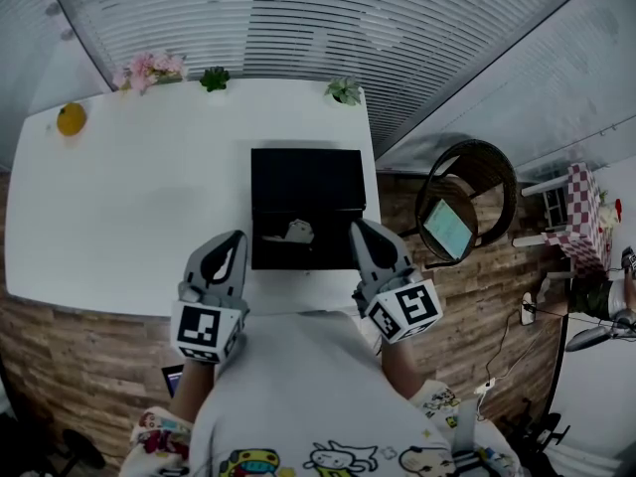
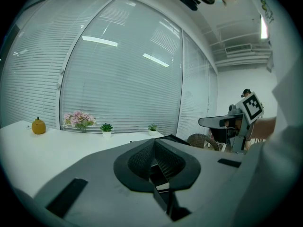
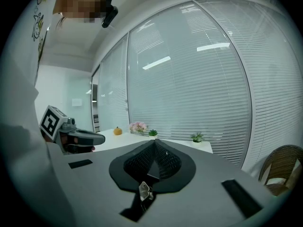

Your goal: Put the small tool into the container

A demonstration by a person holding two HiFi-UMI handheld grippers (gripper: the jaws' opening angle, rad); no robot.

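Note:
A black open container [image 1: 308, 179] stands on the white table [image 1: 139, 207] near its front right edge. A small pale grey tool [image 1: 296, 232] lies inside its front part. My left gripper [image 1: 236, 238] hovers just left of the container's front, jaws shut with nothing between them, as the left gripper view [image 2: 154, 141] shows. To the right of the container's front, my right gripper [image 1: 358, 229] also has its jaws together [image 3: 155, 141]. A small silvery piece [image 3: 144, 190] shows low in its slot; I cannot tell what it is.
At the table's far edge sit an orange fruit [image 1: 71, 118], pink flowers [image 1: 151, 67] and two small potted plants [image 1: 215, 78] [image 1: 345, 89]. A wicker chair [image 1: 467, 202] holding a tablet stands right of the table on the wooden floor.

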